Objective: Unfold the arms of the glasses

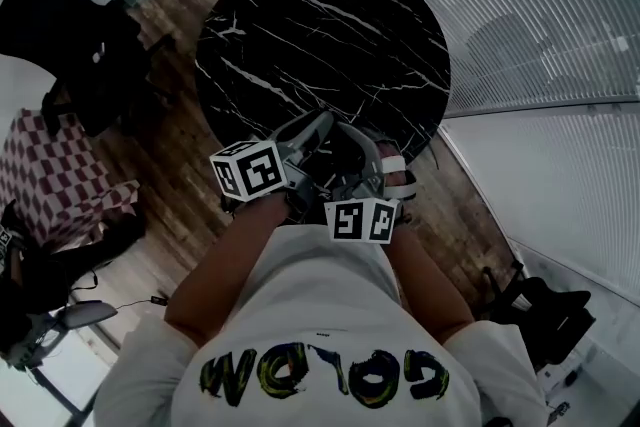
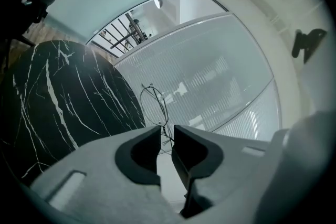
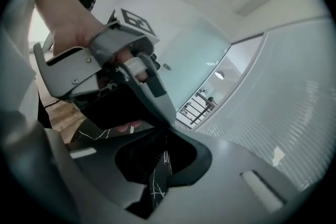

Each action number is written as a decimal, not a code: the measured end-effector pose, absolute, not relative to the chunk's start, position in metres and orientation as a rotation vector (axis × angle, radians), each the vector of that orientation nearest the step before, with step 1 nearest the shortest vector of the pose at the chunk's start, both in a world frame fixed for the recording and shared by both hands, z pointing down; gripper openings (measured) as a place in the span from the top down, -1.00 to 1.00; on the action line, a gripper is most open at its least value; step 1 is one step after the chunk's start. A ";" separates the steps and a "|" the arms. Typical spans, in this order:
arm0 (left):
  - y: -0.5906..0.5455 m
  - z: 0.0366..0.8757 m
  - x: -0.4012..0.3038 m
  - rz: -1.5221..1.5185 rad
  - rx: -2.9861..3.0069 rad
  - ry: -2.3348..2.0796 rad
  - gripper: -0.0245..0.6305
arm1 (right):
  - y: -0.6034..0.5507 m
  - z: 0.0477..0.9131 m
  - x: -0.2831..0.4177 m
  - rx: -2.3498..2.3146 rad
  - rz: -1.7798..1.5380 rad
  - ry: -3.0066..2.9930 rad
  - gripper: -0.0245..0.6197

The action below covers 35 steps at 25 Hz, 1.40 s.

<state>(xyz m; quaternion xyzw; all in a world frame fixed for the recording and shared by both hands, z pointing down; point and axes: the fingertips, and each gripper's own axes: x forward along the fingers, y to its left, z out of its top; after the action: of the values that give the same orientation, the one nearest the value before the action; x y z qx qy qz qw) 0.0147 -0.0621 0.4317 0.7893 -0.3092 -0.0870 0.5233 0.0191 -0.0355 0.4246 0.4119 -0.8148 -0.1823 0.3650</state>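
Thin wire-framed glasses [image 2: 154, 104] hang in the air, one round lens standing just past my left gripper's tips. My left gripper [image 2: 166, 136] is shut on the glasses, whose wire runs down through the narrow gap between the pads. My right gripper [image 3: 165, 152] is shut, its tips right against the left gripper [image 3: 167, 126]; whether it pinches an arm of the glasses is hidden. In the head view both grippers, left [image 1: 322, 123] and right [image 1: 350, 130], meet over the near edge of the round black marble table [image 1: 320, 35]. The glasses are too fine to make out there.
A black office chair [image 1: 70, 35] and a chequered seat [image 1: 50, 175] stand left of the table on the wooden floor. Ribbed frosted glass walls [image 1: 520, 5] curve round the table's right side. The marble top [image 2: 52, 102] lies below and left of the glasses.
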 end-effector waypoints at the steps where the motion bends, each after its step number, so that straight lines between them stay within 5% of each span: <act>1: -0.062 0.431 0.015 -0.215 1.884 -0.739 0.68 | -0.035 0.425 0.019 1.060 -0.503 -2.074 0.91; 10: -0.060 0.431 0.014 -0.233 1.849 -0.718 0.87 | -0.029 0.433 0.018 1.051 -0.554 -2.046 0.86; 13: -0.061 0.430 0.012 -0.214 1.873 -0.729 0.88 | -0.027 0.433 0.017 1.040 -0.513 -2.079 0.64; 17: -0.063 0.432 0.004 -0.174 1.923 -0.760 0.88 | -0.024 0.427 0.019 1.026 -0.420 -2.144 0.59; 35: -0.039 0.457 0.006 0.627 2.535 -1.026 0.89 | -0.072 0.392 0.021 1.129 0.754 -2.569 0.71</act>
<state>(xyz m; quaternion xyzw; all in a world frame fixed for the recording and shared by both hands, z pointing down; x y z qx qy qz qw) 0.0055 -0.0389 0.4574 0.8909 -0.3604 0.2204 0.1670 0.0214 -0.0716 0.3918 0.3858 -0.8781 0.2576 0.1176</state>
